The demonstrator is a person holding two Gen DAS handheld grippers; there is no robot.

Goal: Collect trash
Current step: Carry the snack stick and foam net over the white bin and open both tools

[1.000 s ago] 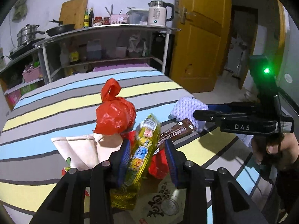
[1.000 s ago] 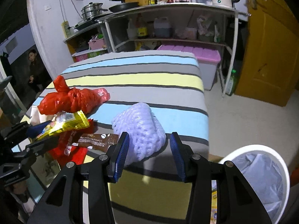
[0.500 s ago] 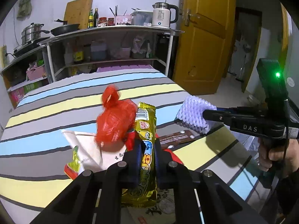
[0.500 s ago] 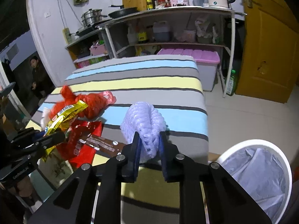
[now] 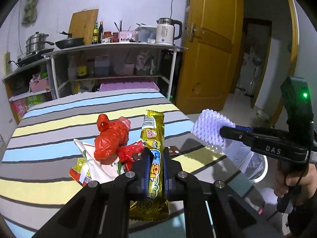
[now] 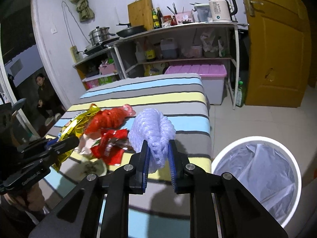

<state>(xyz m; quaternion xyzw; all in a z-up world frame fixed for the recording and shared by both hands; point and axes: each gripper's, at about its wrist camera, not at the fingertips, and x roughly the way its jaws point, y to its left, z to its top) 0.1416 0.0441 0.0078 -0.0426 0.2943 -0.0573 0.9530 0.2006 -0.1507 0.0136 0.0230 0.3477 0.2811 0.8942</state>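
My left gripper (image 5: 156,154) is shut on a yellow snack wrapper (image 5: 153,130), held upright above the striped table (image 5: 59,119). My right gripper (image 6: 158,148) is shut on a pale lilac foam net (image 6: 152,130), lifted near the table's right edge. Still on the table are a knotted red plastic bag (image 5: 111,136), a red wrapper (image 5: 130,152), a brown bar wrapper (image 5: 173,150) and a white paper bag (image 5: 95,158). A white bin (image 6: 255,138) with a plastic liner stands on the floor to the right of the table.
Behind the table a metal shelf (image 6: 178,27) carries a kettle, pans and bottles, with a pink-lidded box (image 6: 198,71) under it. A yellow door (image 6: 277,49) is at the right. A person (image 6: 45,99) crouches in the left doorway.
Both grippers closed, the left on the yellow wrapper and the right on the foam net, and both lifted their pieces off the table. The right one drew toward the bin.
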